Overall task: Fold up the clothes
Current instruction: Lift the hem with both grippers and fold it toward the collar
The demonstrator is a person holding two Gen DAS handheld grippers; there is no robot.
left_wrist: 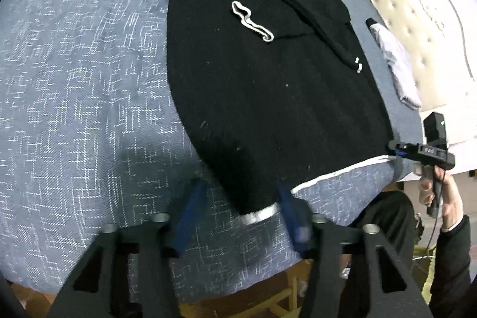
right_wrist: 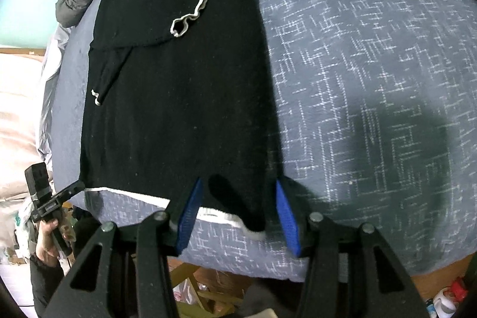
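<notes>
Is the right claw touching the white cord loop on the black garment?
Apart. The right wrist view shows the white cord loop far up the black garment, with bare fabric between it and the open right claw.

Blue-grey bedspread [left_wrist: 74, 79], tufted cream headboard [left_wrist: 417, 29]

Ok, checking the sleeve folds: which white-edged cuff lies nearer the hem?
The cuff by the sweater's side edge, showing only a short white strip; the wavy looped cuff lies further up, mid-sweater.
</notes>
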